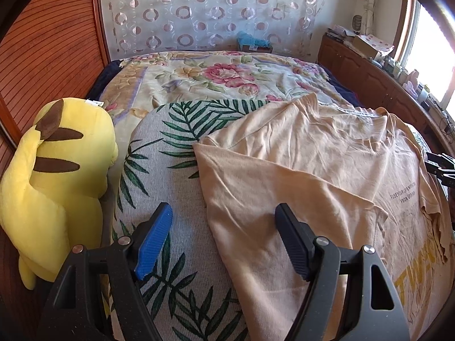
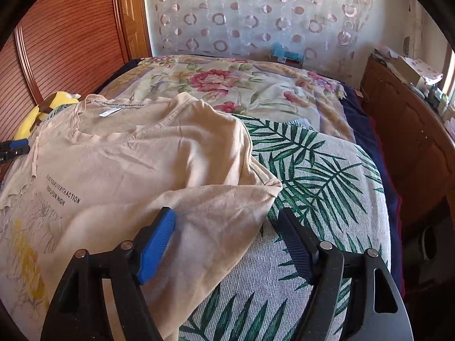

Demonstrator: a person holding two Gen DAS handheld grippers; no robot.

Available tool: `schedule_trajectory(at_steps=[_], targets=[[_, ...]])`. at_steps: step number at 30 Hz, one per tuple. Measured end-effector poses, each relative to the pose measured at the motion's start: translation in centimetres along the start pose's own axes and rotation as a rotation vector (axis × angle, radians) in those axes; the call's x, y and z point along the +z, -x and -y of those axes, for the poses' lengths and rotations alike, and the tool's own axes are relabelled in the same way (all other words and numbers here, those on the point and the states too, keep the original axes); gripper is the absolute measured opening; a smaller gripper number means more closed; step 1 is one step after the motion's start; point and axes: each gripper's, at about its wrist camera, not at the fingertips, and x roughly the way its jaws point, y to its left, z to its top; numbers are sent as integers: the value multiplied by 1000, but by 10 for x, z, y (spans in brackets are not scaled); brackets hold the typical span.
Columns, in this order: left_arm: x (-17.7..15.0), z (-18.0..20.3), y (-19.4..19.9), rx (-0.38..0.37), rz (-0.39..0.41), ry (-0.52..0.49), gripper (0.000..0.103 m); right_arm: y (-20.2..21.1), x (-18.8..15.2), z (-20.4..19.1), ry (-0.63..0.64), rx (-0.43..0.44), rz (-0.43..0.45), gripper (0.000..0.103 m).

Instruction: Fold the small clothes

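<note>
T-shirt (image 1: 312, 147) spread on leaf-print cushion (image 1: 170, 153) on bed, both sides folded inward; left gripper (image 1: 223, 238) and right gripper (image 2: 226, 241) jaws released, grasping nothing

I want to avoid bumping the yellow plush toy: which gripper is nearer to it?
Left. The left gripper hangs open just beside the yellow plush toy, at the shirt's left edge. The right gripper is open at the shirt's opposite edge, with the whole shirt between.
</note>
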Motion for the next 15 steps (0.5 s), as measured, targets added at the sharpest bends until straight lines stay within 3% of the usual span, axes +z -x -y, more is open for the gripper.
schedule_trajectory(at_steps=[3, 12, 15], targets=[[6, -1, -2, -5, 8, 16, 61, 1, 0, 1, -2, -1, -1, 79], [14, 1, -9, 4, 16, 48, 59, 1, 1, 2, -5, -11, -5, 83], [16, 1, -10, 15, 16, 49, 41, 1, 1, 3, -7, -9, -5, 83]])
